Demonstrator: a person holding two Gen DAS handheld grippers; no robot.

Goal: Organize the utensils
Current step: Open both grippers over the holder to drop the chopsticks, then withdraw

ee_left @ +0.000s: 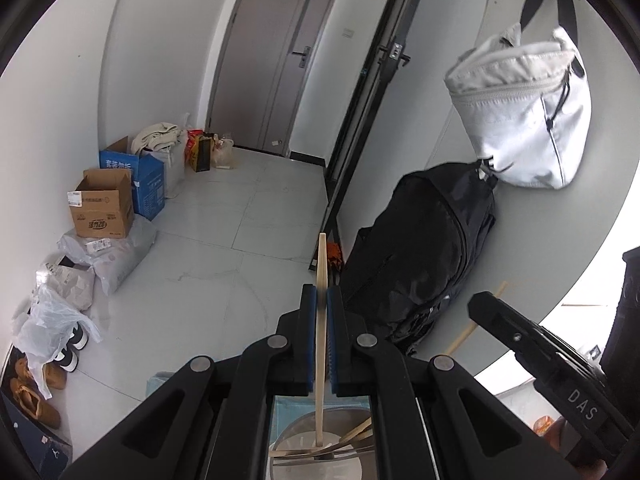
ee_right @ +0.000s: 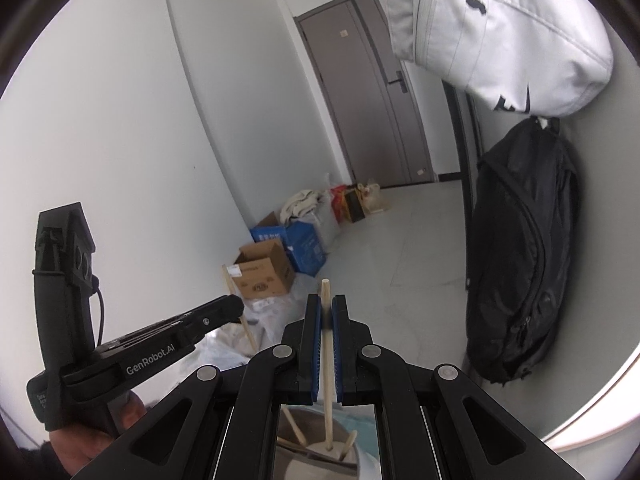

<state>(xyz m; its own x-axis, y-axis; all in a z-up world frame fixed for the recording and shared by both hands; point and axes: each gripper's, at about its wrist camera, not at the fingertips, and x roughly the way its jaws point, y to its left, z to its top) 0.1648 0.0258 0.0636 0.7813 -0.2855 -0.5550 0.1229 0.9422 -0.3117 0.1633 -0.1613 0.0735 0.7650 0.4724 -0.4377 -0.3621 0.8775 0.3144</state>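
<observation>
My left gripper (ee_left: 321, 294) is shut on a flat wooden utensil (ee_left: 321, 264), held upright with its lower end in a metal bowl (ee_left: 296, 436) below. My right gripper (ee_right: 326, 304) is shut on a round wooden chopstick (ee_right: 326, 292), also upright, its lower end in the same metal bowl (ee_right: 296, 412). Several more wooden sticks lie in the bowl. The right gripper shows in the left wrist view (ee_left: 476, 300), the left gripper in the right wrist view (ee_right: 236, 306), each holding its stick.
A black backpack (ee_left: 424, 248) leans on the wall and a white bag (ee_left: 528, 116) hangs above it. Cardboard boxes (ee_left: 102, 204), plastic bags and shoes line the left wall. A grey door (ee_left: 276, 56) is at the back.
</observation>
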